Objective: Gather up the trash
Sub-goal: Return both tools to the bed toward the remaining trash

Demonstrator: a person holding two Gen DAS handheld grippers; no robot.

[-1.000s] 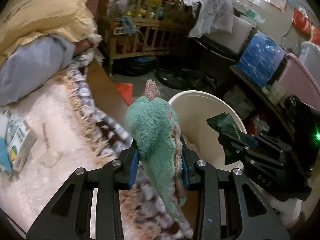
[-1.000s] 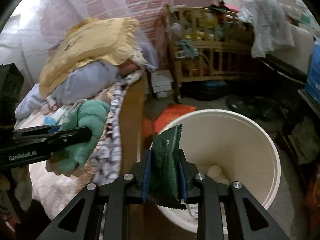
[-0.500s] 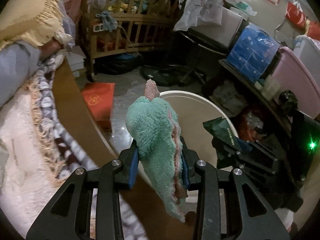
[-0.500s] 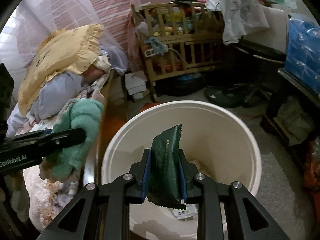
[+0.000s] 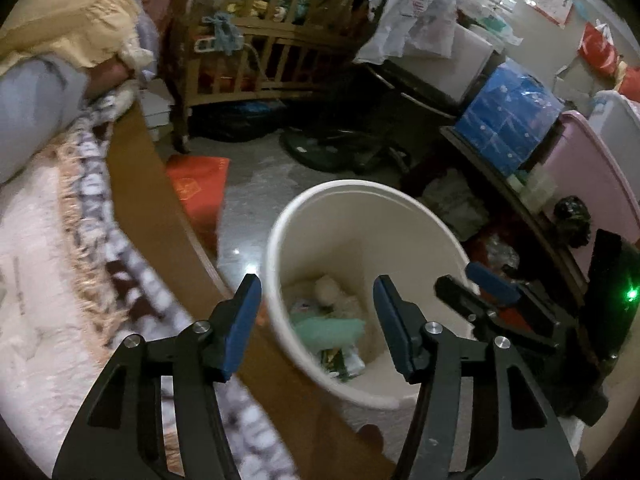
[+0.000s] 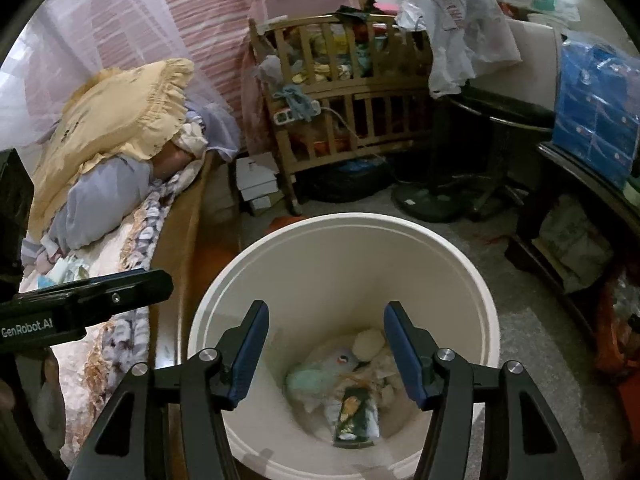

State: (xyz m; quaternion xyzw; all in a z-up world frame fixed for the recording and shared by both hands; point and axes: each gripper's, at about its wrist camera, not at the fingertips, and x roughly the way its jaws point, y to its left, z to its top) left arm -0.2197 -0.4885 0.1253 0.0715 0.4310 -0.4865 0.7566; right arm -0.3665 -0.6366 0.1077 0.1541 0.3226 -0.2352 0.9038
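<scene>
Both tools have just let go. A second ago the left tool [image 5: 316, 320] was clamped on a green fuzzy cloth and the right tool [image 6: 324, 344] on a dark green wrapper; now each stands with its fingers wide apart and nothing between them, poised over the white bucket [image 6: 400, 224] on the floor beside the bed [image 6: 120, 320].

The green cloth [image 6: 316, 380] now lies at the bottom of the bucket, and the dark green wrapper [image 6: 356, 412] lies flat just beside it, nearer the bucket's front wall. They rest among other scraps already there: a pale round wad [image 6: 370, 342] and some crumpled paper. From the left wrist view the cloth [image 5: 328, 330] shows as a soft green heap low in the bucket [image 5: 360, 192], with the right tool [image 5: 480, 284] hanging just over the rim on the far side.

So this pair of drops looks finished. To my eye the next job is to turn back toward the bed, where a few small bits [image 6: 64, 272] still lie on the blanket, though I cannot tell whether those are rubbish.
</scene>
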